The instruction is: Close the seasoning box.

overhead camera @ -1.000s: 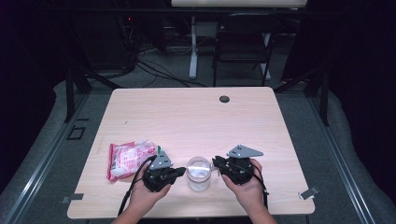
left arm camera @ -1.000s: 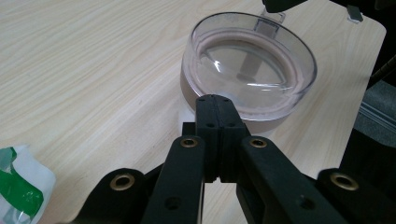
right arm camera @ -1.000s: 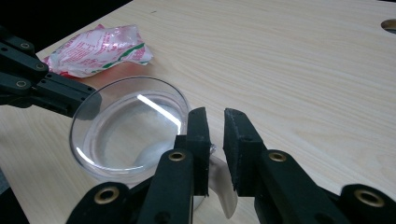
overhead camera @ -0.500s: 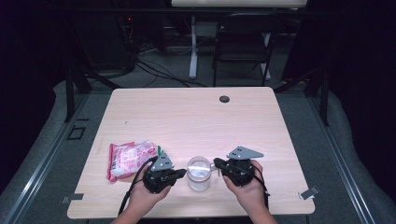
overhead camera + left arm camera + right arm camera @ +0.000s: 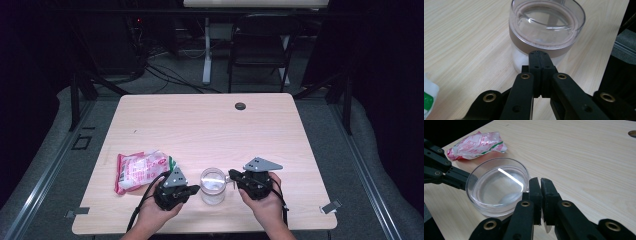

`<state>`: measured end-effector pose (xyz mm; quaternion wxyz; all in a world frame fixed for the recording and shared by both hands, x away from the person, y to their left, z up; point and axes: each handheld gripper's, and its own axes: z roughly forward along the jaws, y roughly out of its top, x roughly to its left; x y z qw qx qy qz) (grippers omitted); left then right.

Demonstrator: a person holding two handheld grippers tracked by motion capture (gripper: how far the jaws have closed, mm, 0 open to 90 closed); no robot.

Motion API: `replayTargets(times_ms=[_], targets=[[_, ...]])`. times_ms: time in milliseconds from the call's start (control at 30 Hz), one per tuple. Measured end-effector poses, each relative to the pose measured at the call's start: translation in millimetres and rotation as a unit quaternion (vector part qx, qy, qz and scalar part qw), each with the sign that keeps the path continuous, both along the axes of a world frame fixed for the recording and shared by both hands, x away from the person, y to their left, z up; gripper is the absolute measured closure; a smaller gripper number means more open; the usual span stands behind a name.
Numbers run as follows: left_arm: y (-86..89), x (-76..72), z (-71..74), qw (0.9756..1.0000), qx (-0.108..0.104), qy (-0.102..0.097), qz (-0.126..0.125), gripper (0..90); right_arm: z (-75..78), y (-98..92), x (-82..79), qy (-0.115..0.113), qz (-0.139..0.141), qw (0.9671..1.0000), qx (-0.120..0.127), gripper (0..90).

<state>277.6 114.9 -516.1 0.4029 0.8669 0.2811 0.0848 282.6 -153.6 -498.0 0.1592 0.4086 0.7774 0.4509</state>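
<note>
Pale wood table [image 5: 200, 125] in dark room; both grippers' jaws closed, empty, flanking clear jar [image 5: 213, 185].

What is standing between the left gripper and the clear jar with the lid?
Nothing visible. The left gripper, jaws shut, has its tips right at the jar, just under the brown band, with no object between them.

Pale wooden table [image 5: 210, 125] with clear jar [image 5: 213, 185], red-white packet [image 5: 137, 170]
</note>
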Motion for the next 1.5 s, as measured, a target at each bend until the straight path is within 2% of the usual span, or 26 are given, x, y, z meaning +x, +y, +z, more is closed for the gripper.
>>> replayTargets(times_ms=[233, 333, 600, 867, 1000, 1133, 1400, 1500], targets=[[0.3, -0.3, 0.0, 1.0, -0.003, -0.004, 0.002, 90.0, -0.6, -0.7, 0.1, 0.0, -0.001, 1.0, -0.003, 89.0], [1.3, -0.5, 1.7, 0.9999, -0.011, -0.002, 0.0, 90.0, -1.8, -0.5, 0.4, 0.002, -0.001, 1.0, -0.002, 89.8], [-1.5, -3.3, 3.6, 0.9997, -0.02, -0.013, -0.001, 90.0, -2.5, -1.0, 0.8, 0.005, -0.002, 1.0, 0.002, 89.8], [-3.0, -3.9, 8.4, 0.9993, -0.031, -0.023, -0.005, 90.0, -2.7, -0.9, 0.6, 0.003, -0.002, 1.0, 0.002, 89.8], [-4.8, -2.2, 11.4, 0.999, -0.044, -0.012, -0.006, 90.0, -3.0, -0.9, -0.4, 0.002, -0.004, 1.0, 0.001, 89.8], [-8.9, -3.7, 18.7, 0.9986, -0.048, -0.021, -0.013, 90.0, -3.6, -0.5, -1.9, 0.0, -0.008, 1.0, 0.004, 89.7], [-13.1, -4.5, 28.8, 0.9979, -0.057, -0.026, -0.017, 90.0, -3.9, -4.4, -8.3, 0.003, -0.003, 1.0, -0.002, 83.4], [-16.6, -3.7, 32.8, 0.9976, -0.058, -0.029, -0.022, 90.0, -2.5, -5.7, -13.5, 0.001, 0.002, 1.0, -0.005, 76.7]])
